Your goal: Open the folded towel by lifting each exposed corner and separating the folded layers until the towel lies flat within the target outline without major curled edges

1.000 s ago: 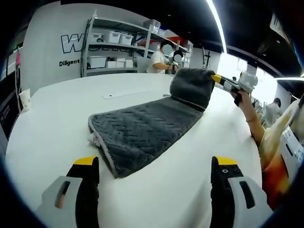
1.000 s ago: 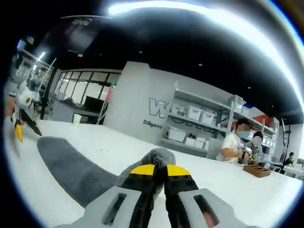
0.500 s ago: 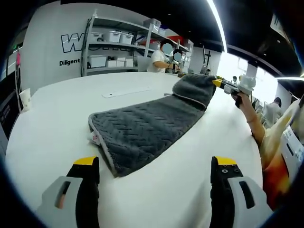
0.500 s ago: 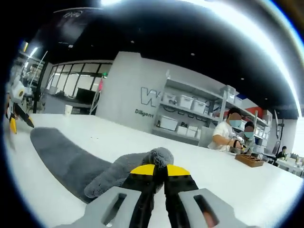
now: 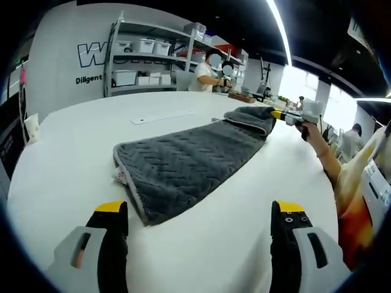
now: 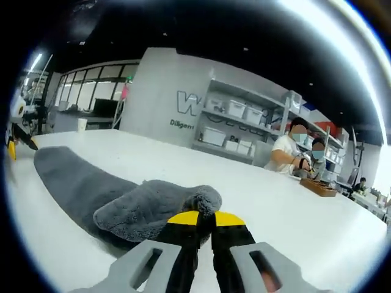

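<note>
A dark grey towel with a zigzag weave lies stretched across the white table. Its near end rests a little beyond my left gripper, which hangs open above the bare tabletop with nothing between its jaws. The far end of the towel is a folded layer held low over the table by my right gripper, seen at the right in a person's hand. In the right gripper view my right gripper is shut on that bunched towel end, and the rest of the towel runs off to the left.
A white strip lies on the table beyond the towel. A cup stands at the left edge. Shelves with white bins line the back wall, where people work at a bench. A person's sleeve sits at the right.
My right gripper has lowered and carried the held towel end outward, so the raised fold has dropped close to the table. My left gripper has stayed where it was.
</note>
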`<action>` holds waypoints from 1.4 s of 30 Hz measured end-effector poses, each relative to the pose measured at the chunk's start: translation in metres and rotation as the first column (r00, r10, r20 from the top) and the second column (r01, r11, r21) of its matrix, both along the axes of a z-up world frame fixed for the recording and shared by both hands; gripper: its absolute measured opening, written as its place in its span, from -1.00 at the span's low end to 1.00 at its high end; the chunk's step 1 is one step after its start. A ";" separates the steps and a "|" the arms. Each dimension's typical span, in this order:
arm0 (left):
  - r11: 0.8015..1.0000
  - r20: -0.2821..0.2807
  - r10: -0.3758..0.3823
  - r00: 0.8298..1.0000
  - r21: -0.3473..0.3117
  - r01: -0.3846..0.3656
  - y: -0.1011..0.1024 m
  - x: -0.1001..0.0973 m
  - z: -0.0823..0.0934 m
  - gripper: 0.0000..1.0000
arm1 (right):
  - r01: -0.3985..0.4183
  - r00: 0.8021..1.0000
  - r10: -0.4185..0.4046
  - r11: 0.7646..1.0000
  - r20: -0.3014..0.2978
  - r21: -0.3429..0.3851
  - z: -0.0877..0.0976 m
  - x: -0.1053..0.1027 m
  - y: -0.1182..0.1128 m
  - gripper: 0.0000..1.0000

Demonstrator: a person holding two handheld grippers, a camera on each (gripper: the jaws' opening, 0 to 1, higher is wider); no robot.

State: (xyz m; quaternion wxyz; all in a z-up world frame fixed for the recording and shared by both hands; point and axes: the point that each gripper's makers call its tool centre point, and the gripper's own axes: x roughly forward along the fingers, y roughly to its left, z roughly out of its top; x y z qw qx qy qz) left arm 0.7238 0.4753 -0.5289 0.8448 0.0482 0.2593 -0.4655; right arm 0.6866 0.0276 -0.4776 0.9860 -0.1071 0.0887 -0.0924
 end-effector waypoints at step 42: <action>1.000 -0.001 -0.005 1.000 0.019 0.005 0.000 0.000 -0.003 0.89 | 0.172 0.972 -0.155 0.982 -0.176 0.081 -0.043 -0.027 -0.045 0.06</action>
